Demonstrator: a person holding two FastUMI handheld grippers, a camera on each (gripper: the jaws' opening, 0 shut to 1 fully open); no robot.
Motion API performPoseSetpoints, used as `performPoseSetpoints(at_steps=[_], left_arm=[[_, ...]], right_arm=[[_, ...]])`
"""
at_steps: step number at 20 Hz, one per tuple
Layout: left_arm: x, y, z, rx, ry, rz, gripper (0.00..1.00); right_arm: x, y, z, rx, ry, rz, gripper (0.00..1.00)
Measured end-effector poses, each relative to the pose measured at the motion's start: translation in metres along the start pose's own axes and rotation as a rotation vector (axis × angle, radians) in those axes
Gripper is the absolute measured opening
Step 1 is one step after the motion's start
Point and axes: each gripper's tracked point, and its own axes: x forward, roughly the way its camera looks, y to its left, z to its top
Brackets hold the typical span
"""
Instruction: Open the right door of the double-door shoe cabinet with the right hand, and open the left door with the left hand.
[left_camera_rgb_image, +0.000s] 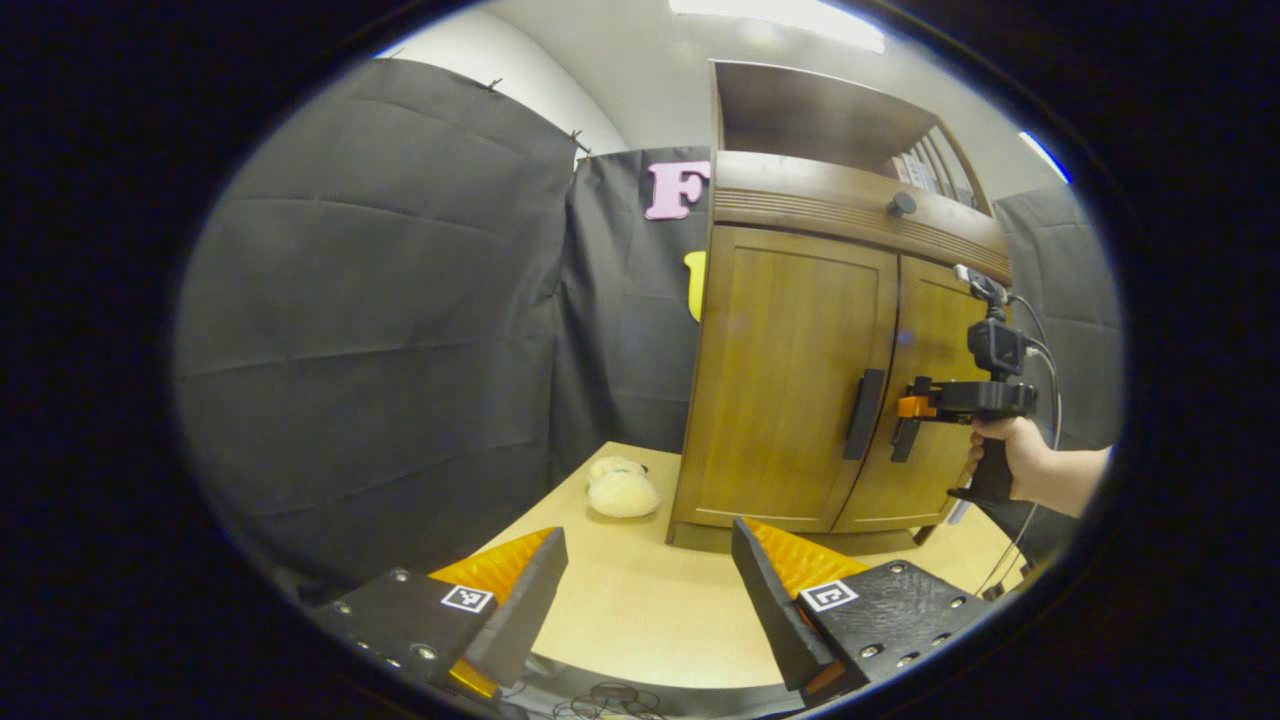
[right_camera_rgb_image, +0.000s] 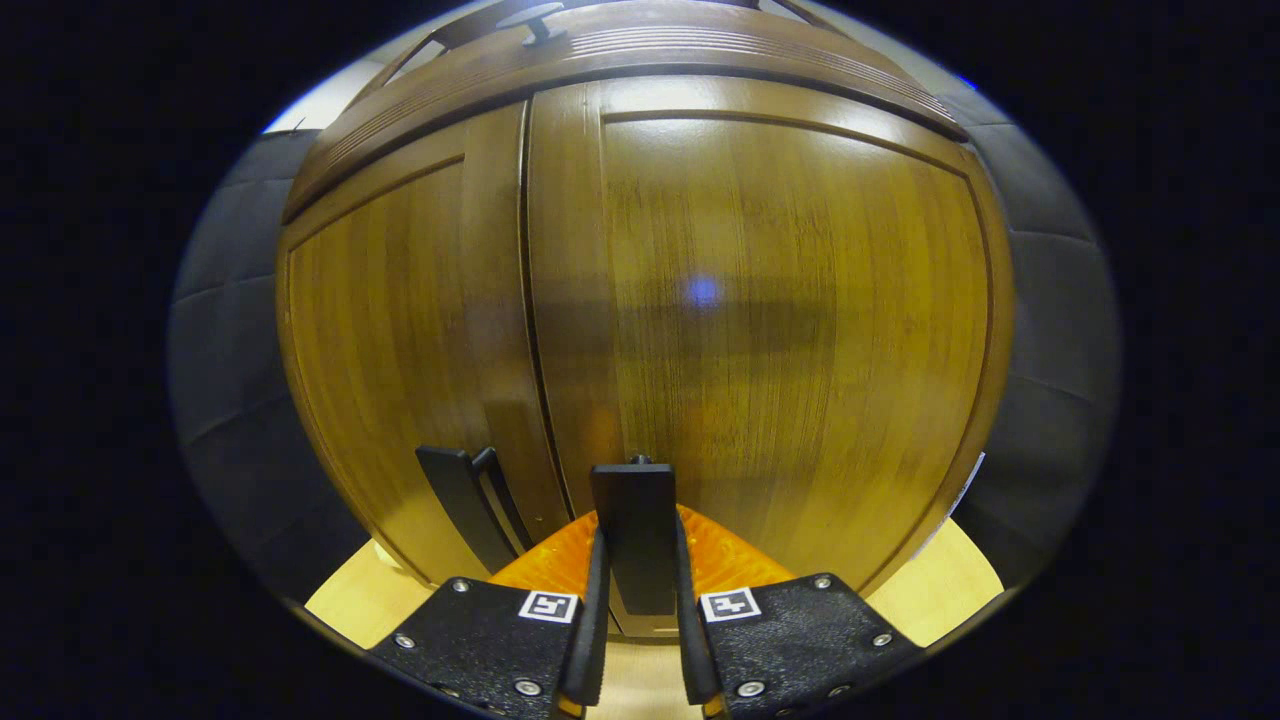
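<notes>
The wooden shoe cabinet (left_camera_rgb_image: 790, 390) stands on a pale table, both doors closed. Its left door (left_camera_rgb_image: 780, 380) has a dark vertical handle (left_camera_rgb_image: 864, 414); the right door (left_camera_rgb_image: 925, 400) has a handle (left_camera_rgb_image: 903, 440) too. In the left gripper view my left gripper (left_camera_rgb_image: 645, 590) hangs open low in front of the cabinet, well short of it. The right gripper (left_camera_rgb_image: 912, 408), held by a hand (left_camera_rgb_image: 1010, 450), is at the right door's handle. In the right gripper view my right gripper (right_camera_rgb_image: 640, 610) is shut on the right door's handle (right_camera_rgb_image: 634, 535), with the left door's handle (right_camera_rgb_image: 465, 505) just beside it.
A fluffy cream slipper pair (left_camera_rgb_image: 620, 490) lies on the table (left_camera_rgb_image: 640, 620) left of the cabinet's base. Black cloth walls the booth behind and to the left. A drawer with a round knob (left_camera_rgb_image: 901, 204) and an open shelf top the cabinet. Cables trail at the table's near edge.
</notes>
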Motion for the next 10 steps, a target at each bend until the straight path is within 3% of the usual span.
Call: performPoseSetpoints(at_steps=[7,8,10], left_arm=[[0.005,-0.004,0.004,0.019,-0.004,-0.035,1.00],[0.005,-0.006,0.003,0.014,-0.004,-0.041,0.95],[0.005,-0.008,0.003,0.005,0.001,-0.049,0.95]], right_arm=[[-0.025,0.001,-0.009,-0.016,0.005,0.059,0.30],[-0.029,-0.001,-0.009,-0.016,0.007,0.067,0.30],[-0.041,-0.006,-0.006,-0.015,0.013,0.076,0.30]])
